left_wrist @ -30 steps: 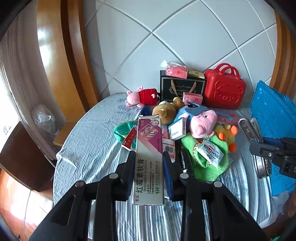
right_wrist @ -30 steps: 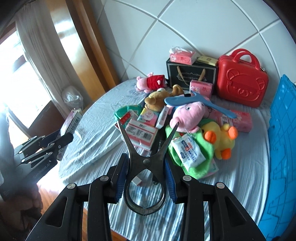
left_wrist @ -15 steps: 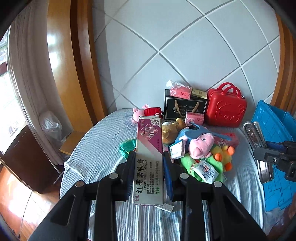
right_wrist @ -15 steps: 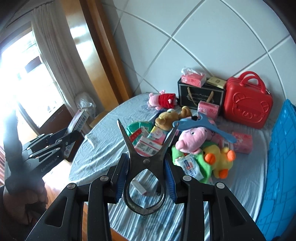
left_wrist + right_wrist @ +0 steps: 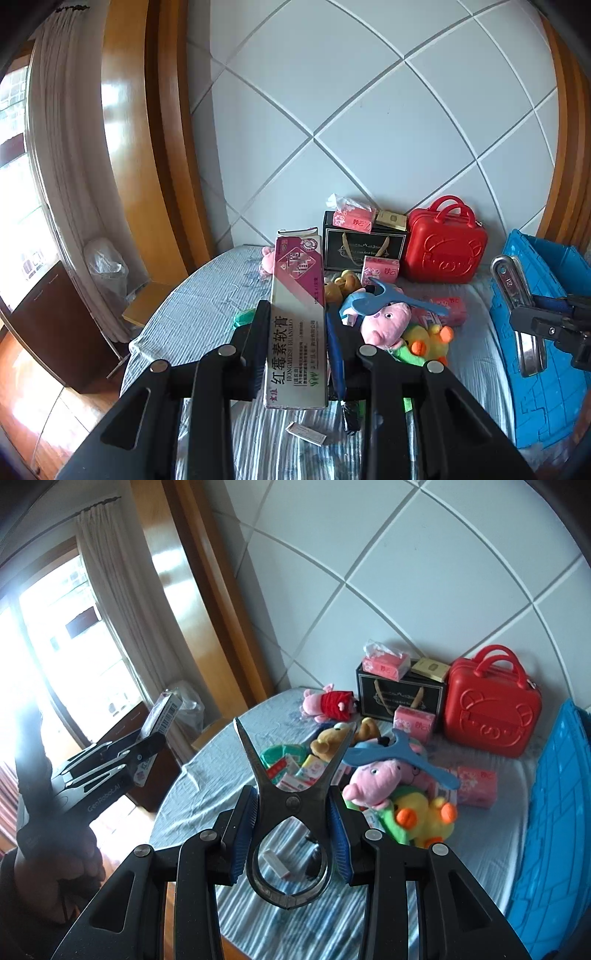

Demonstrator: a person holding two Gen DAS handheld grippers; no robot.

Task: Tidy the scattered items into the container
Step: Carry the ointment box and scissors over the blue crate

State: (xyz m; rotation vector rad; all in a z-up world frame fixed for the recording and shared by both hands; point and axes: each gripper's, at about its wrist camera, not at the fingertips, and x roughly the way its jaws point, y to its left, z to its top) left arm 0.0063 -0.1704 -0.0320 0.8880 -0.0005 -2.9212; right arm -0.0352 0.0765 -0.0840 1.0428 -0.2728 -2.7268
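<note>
CHANGE: both hands lifted clear of the bed since a second ago | LEFT: left gripper (image 5: pixel 295 350) clamps ointment box (image 5: pixel 297 317) | RIGHT: right gripper (image 5: pixel 291 812) clamps metal tongs (image 5: pixel 290 794) | NEXT: blue crate (image 5: pixel 546 332), bed's right edge, judged drop point.

Ahead of tool: four pink tissue packs (image 5: pixel 386 665), two pink pig plush toys (image 5: pixel 373 777), one red plastic case (image 5: pixel 493 710); right: one blue plastic crate (image 5: pixel 554 812).

Left gripper (image 5: pixel 295 332) fingers clamped on load; right gripper (image 5: pixel 291 808) likewise.
</note>
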